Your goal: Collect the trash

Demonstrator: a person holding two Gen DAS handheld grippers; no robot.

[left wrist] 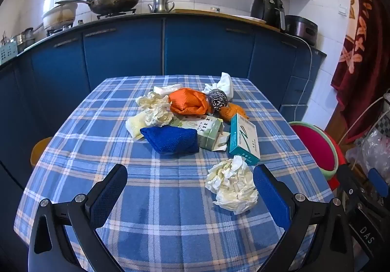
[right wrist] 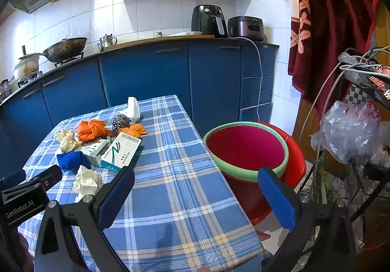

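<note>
Paper wad (left wrist: 231,185) lying near table (left wrist: 156,199) front edge, just ahead-right of left gripper (left wrist: 190,189); left nearer, jaws gaping wide, holding nothing.

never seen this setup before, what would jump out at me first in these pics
The heap of clutter in the middle of the blue plaid table: an orange cloth, a blue scrubbing pad, a teal carton and crumpled tissues, one tissue wad lying apart, nearest the open left gripper. Next, the red bin with a green rim beside the table's right edge, just ahead of the open right gripper.
</note>
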